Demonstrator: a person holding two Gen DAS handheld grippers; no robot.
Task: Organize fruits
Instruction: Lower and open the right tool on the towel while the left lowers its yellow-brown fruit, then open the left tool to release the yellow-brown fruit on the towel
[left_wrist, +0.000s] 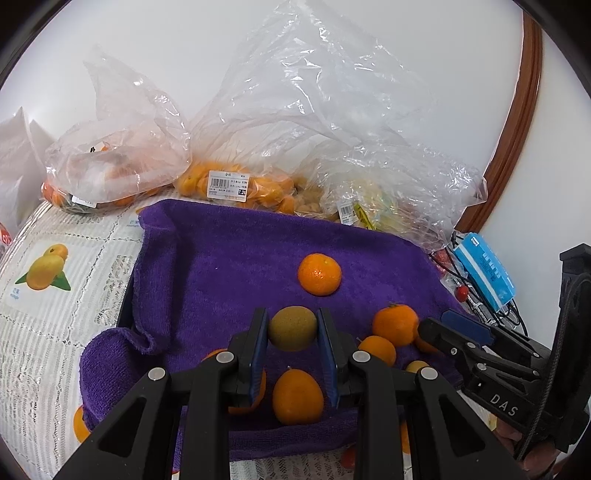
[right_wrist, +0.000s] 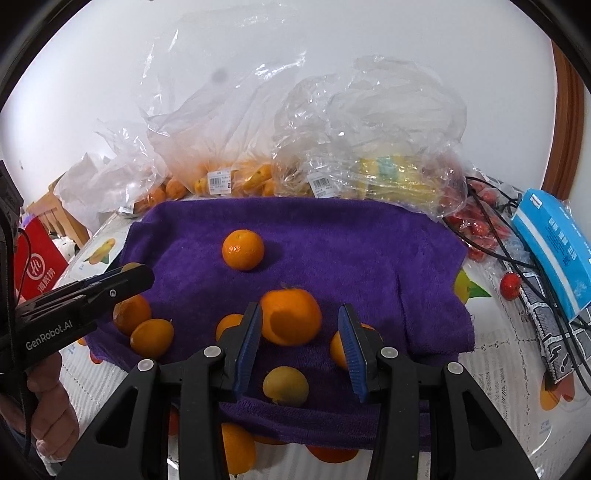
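A purple towel (left_wrist: 221, 258) (right_wrist: 369, 258) carries several loose oranges. In the left wrist view my left gripper (left_wrist: 291, 317) is shut on a round green-brown fruit (left_wrist: 291, 330), held just above the towel over a small orange (left_wrist: 297, 397). That gripper (right_wrist: 144, 275) enters the right wrist view from the left, held by a hand. My right gripper (right_wrist: 299, 310) (left_wrist: 437, 321) stands open; a large orange (right_wrist: 291, 317) (left_wrist: 395, 323) lies at its fingertips, against the left pad and clear of the right one. A lone orange (right_wrist: 243, 250) (left_wrist: 319, 274) sits farther back.
Clear plastic bags (left_wrist: 295, 122) (right_wrist: 369, 122) of oranges and yellow fruit line the wall behind the towel. A blue box (right_wrist: 554, 236) (left_wrist: 484, 273), black cables and small red fruits (right_wrist: 511, 286) lie at the right. A red bag (right_wrist: 37, 266) stands at the left. A yellow-green fruit (right_wrist: 285, 386) lies near.
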